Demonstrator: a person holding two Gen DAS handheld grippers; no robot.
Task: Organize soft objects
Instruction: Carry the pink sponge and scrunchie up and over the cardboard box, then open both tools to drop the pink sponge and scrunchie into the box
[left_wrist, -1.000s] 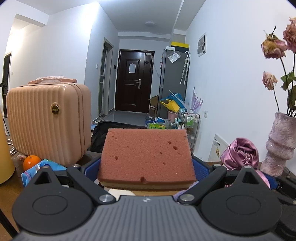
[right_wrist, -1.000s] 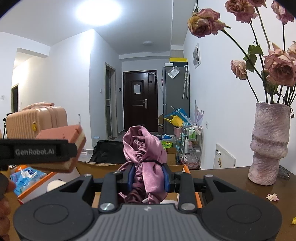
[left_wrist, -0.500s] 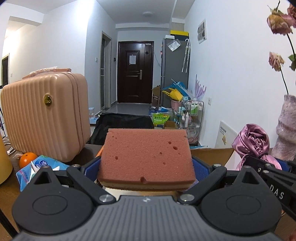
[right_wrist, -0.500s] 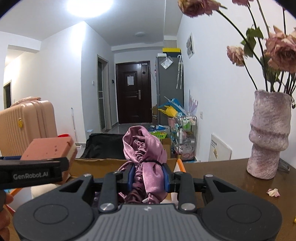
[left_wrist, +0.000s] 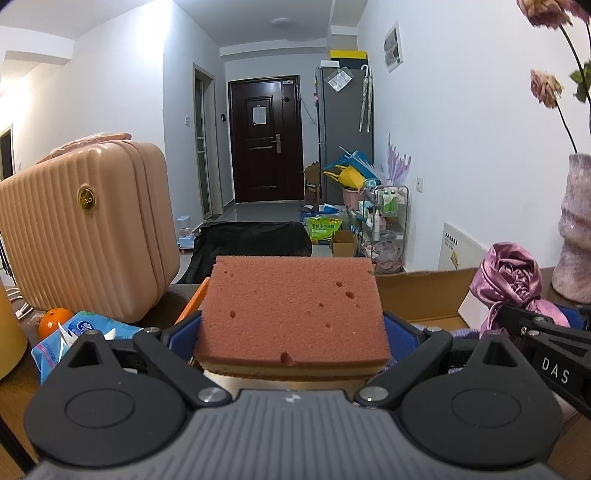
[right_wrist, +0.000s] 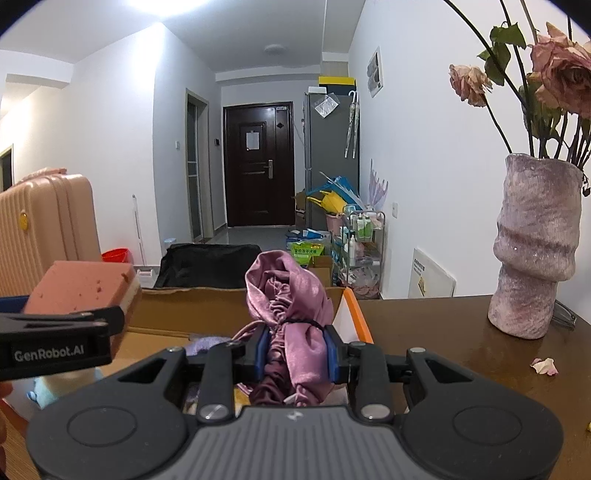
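So both hands are mid-carry here, each bringing a soft thing in over the open cardboard box, and to me it looks like the drop-off step is what's going on. Nearest the left camera, the left gripper is clamping a two-layer sponge, pinkish-brown on top and yellow underneath, with the blue pads pressing on both its sides, so the jaws are standing fairly wide but definitely gripping, not loose. Over on the other side, the right gripper is squeezing a bunched purple satin cloth, the jaws drawn narrow around its gathered middle while the top puffs up above the pads. From the right camera the sponge is hanging at the left, above the box's near left part, and from the left camera the cloth is sitting over the box's right side. I'm guessing the next move is lowering each one into the box and only then letting the pads spread, and it'd be smart to keep the two grippers from bumping since they're hanging close together. There's already something soft and pale down inside the box, but I can't tell what it is. Further back the box's far wall is standing up, and at the desk's far right edge a lumpy purple vase with dried roses is sitting well clear.
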